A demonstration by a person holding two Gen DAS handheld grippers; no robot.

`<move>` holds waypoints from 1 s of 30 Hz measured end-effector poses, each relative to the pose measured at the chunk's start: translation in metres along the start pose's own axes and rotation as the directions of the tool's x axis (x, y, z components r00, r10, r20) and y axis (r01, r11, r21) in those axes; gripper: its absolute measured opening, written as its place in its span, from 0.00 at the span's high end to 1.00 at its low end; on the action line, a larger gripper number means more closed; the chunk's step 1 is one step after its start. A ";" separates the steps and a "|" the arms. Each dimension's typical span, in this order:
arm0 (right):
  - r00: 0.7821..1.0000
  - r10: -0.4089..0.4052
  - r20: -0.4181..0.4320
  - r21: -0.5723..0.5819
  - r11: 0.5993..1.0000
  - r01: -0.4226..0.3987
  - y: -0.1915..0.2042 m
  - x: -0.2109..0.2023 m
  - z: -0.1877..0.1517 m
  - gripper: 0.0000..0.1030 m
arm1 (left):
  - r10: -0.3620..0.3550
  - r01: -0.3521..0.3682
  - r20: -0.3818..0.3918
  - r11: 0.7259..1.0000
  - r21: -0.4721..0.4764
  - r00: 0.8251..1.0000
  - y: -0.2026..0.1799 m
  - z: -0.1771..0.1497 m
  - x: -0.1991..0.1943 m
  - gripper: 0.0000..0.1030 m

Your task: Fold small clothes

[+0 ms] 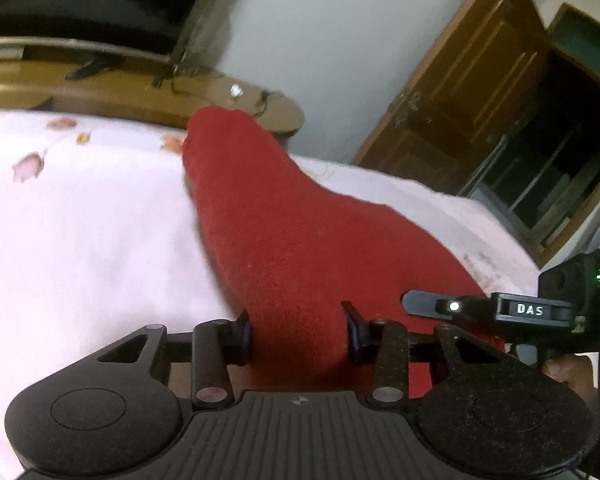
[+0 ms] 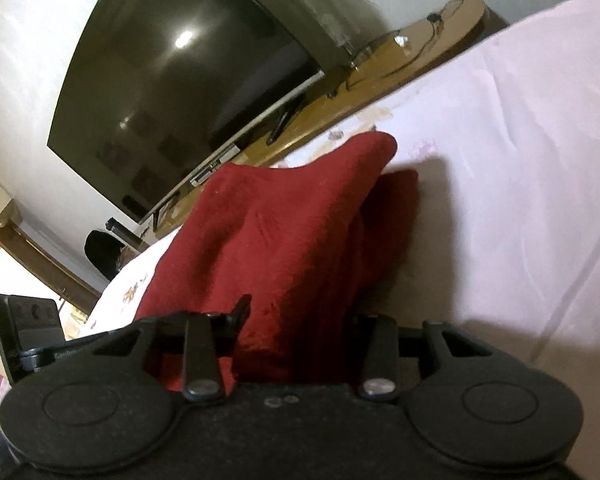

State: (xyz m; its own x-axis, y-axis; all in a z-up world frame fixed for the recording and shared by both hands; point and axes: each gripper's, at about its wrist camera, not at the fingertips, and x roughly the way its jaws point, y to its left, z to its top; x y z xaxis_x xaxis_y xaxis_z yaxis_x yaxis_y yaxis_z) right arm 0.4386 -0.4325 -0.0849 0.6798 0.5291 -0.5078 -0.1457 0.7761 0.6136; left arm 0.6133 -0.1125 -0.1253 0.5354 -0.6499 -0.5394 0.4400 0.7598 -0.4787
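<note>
A dark red garment (image 1: 284, 232) lies bunched on a pale pink bedsheet (image 1: 80, 220), its near end raised off the sheet. My left gripper (image 1: 298, 334) is shut on that near edge, with cloth filling the gap between its blue-padded fingers (image 1: 244, 336). In the right wrist view the same red garment (image 2: 268, 232) rises in a fold toward the camera. My right gripper (image 2: 296, 320) is shut on its near edge. The right gripper's black body (image 1: 532, 312) shows close beside the left one. The garment's underside and far end are hidden.
A wooden TV stand (image 1: 140, 92) runs along the bed's far edge, with a large dark television (image 2: 172, 80) and a glass vase (image 2: 328, 16) on it. A brown wooden door (image 1: 460, 100) stands open at the right. Bare bedsheet (image 2: 520, 160) spreads to the right.
</note>
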 end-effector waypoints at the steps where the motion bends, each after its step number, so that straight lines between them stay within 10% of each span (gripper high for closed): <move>1: 1.000 -0.002 0.005 -0.005 1.000 0.002 0.004 -0.002 0.001 0.63 | -0.011 0.011 0.015 1.000 0.002 1.000 0.000 0.002 -0.008 0.59; 17: 0.999 0.011 0.046 -0.131 0.991 -0.005 0.136 0.020 -0.002 0.63 | -0.012 0.009 0.120 1.000 0.026 0.993 0.051 0.022 -0.142 0.59; 30: 0.988 0.096 -0.119 -0.141 0.984 -0.113 0.214 0.129 -0.046 0.63 | 0.109 -0.093 0.095 0.982 -0.162 0.989 0.178 -0.024 -0.229 0.59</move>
State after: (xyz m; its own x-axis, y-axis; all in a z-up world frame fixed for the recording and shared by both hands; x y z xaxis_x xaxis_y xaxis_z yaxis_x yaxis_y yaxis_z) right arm 0.4619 -0.1824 -0.0471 0.5719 0.6384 -0.5151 -0.3214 0.7521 0.5754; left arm 0.5521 0.1709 -0.1034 0.6461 -0.5583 -0.5204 0.2660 0.8038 -0.5321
